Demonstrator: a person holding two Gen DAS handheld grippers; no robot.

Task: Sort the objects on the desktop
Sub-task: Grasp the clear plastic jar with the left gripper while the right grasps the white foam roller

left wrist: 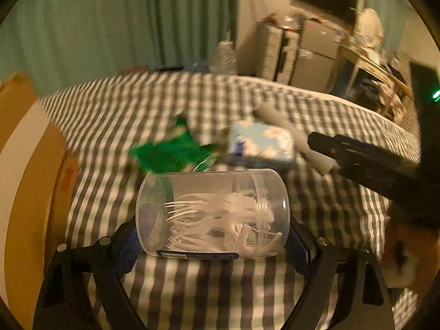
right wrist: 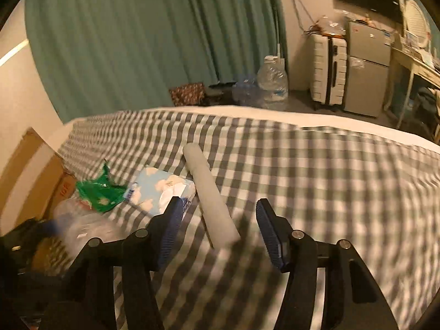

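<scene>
My left gripper (left wrist: 213, 233) is shut on a clear plastic jar (left wrist: 211, 211) of white floss picks, held on its side above the checkered cloth (left wrist: 192, 99). Beyond it lie a green wrapper (left wrist: 170, 154), a blue-and-white tissue pack (left wrist: 261, 143) and a white cylinder (left wrist: 291, 137). My right gripper (right wrist: 218, 225) is open, its blue pads on either side of the white cylinder's (right wrist: 209, 195) near end, not touching it. The tissue pack (right wrist: 159, 189), the green wrapper (right wrist: 99, 192) and the blurred jar (right wrist: 82, 225) show at its left. The right gripper also shows in the left wrist view (left wrist: 327, 151).
A cardboard box (left wrist: 30, 170) stands at the left edge of the cloth, also in the right wrist view (right wrist: 33, 176). Beyond the far edge are green curtains, water bottles (right wrist: 272, 82), a white suitcase (right wrist: 327, 68) and a small fridge (right wrist: 365, 71).
</scene>
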